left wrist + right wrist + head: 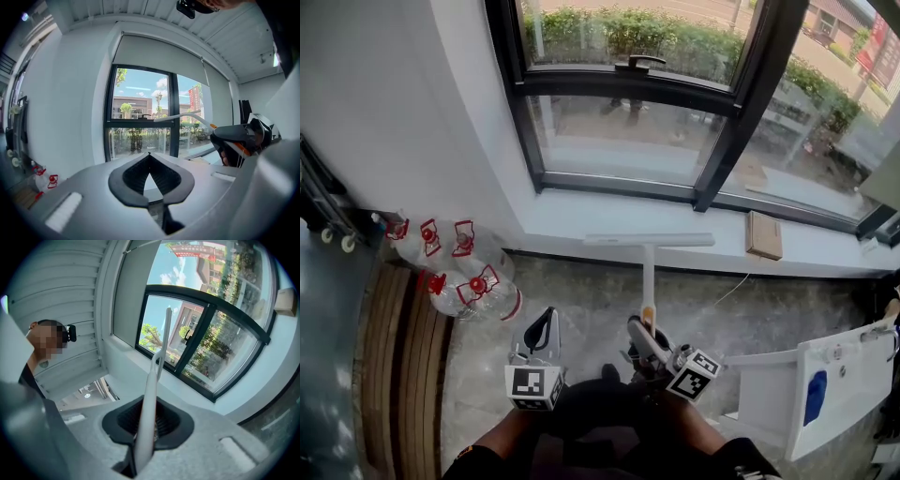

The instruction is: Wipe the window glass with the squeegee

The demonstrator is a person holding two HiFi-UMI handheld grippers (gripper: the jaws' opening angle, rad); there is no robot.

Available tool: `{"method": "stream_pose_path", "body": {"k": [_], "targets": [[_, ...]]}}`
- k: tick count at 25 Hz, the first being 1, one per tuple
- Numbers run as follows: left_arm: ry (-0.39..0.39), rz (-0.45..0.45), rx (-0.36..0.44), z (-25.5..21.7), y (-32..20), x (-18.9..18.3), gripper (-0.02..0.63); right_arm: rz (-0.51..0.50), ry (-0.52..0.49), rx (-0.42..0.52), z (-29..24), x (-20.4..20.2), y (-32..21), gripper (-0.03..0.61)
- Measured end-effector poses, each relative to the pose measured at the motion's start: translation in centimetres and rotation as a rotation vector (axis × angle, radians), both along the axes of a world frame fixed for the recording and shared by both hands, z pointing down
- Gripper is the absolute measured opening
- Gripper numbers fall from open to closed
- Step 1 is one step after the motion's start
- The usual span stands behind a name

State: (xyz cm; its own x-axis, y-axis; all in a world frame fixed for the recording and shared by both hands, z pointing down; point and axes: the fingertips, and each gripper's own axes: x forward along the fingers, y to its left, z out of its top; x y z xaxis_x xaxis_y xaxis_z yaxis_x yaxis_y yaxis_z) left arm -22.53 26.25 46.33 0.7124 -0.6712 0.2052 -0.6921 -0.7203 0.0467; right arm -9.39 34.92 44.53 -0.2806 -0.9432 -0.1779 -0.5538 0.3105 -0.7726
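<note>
A white squeegee [648,272] stands upright in my right gripper [644,332], which is shut on the lower end of its handle. Its blade [649,240] lies crosswise in front of the sill, below the window glass [623,136] and apart from it. In the right gripper view the squeegee handle [151,394] rises between the jaws toward the window glass [206,345]. My left gripper [545,328] hangs beside it on the left, shut and empty. The left gripper [149,155] points at the window glass [138,122], with the squeegee [183,116] and right gripper [236,138] at its right.
Several water bottles with red caps [459,272] lie on the floor at left beside a wooden slatted bench [398,366]. A small wooden box [763,234] rests on the white sill [581,220]. A white table [830,384] stands at right. A black window handle [637,63] sits on the frame.
</note>
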Motion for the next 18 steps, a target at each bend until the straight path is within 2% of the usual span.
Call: {"method": "stream_pose_path", "body": {"k": [8, 13, 18], "targets": [[-0.019, -0.044, -0.009, 0.8, 0.0, 1.6, 0.009, -0.036, -0.007, 0.001, 0.7, 2.2, -0.3, 0.035], [-0.005, -0.061, -0.012, 0.7, 0.5, 3.1, 0.009, -0.045, -0.004, -0.006, 1.2, 4.0, 0.0, 0.035], [-0.027, -0.078, -0.017, 1.2, -0.3, 3.2, 0.009, -0.045, -0.015, -0.026, 1.9, 4.8, -0.6, 0.035]]}}
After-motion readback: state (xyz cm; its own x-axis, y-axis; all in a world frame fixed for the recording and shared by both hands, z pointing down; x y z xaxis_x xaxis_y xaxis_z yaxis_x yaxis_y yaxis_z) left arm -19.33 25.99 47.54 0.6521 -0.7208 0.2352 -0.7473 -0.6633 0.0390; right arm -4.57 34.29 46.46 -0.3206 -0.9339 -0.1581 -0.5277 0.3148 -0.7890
